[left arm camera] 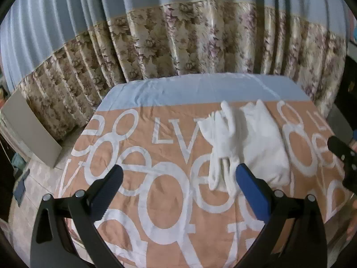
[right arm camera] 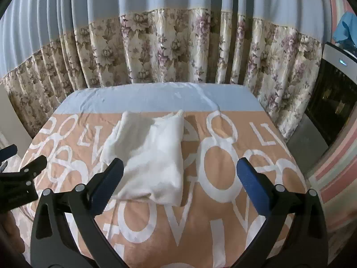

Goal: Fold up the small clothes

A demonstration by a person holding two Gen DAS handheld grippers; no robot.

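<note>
White garment [right arm camera: 154,156] on my peach sheet [right arm camera: 200,218] with white letters; blue-topped floral curtain [right arm camera: 178,44]; blue gripper pads [right arm camera: 252,189].

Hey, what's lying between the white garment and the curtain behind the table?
Only bare tablecloth: its light blue band runs between the white garment and the floral curtain. The right wrist view shows it best.

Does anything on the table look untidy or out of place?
Mostly tidy. The white garment is only partly folded: its right part lies flat, but on the left, straps trail loose and bunched toward the near edge. The tablecloth shows light wrinkles. Nothing looks spilled or damaged.
</note>
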